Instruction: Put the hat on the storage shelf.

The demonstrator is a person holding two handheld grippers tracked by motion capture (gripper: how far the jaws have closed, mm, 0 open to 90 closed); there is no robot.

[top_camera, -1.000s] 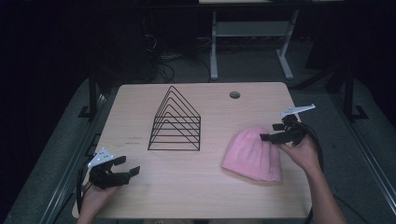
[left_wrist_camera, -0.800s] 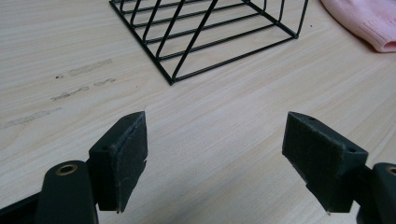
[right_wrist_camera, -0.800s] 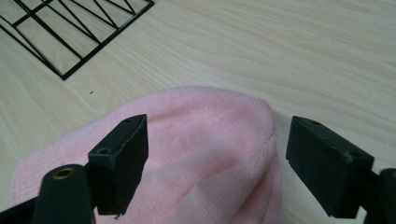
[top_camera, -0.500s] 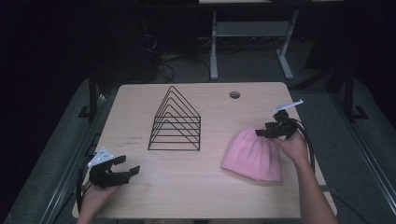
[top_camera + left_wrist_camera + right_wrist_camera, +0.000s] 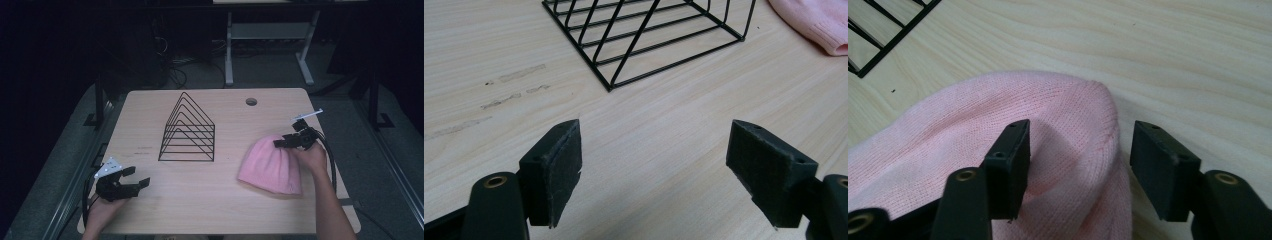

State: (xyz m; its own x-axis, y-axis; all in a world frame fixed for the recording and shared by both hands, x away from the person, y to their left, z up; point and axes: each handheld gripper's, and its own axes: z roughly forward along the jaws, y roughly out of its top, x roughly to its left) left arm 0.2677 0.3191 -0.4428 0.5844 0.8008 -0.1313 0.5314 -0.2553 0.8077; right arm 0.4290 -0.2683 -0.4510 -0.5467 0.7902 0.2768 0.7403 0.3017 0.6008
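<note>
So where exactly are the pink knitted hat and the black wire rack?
pink knitted hat (image 5: 270,167): high view, middle of its knit body.
black wire rack (image 5: 188,131): high view, on its triangular wire frame.

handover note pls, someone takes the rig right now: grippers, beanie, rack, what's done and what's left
Right gripper: open, jaws straddling the crown end of the pink beanie, not closed on it.
Left gripper: open, idle at the table's near left corner, holding nothing.
Wire rack: upright mid-table, apart from the beanie.
Done: right gripper is lined up on the beanie.
Left: likely close on it and lift.
</note>
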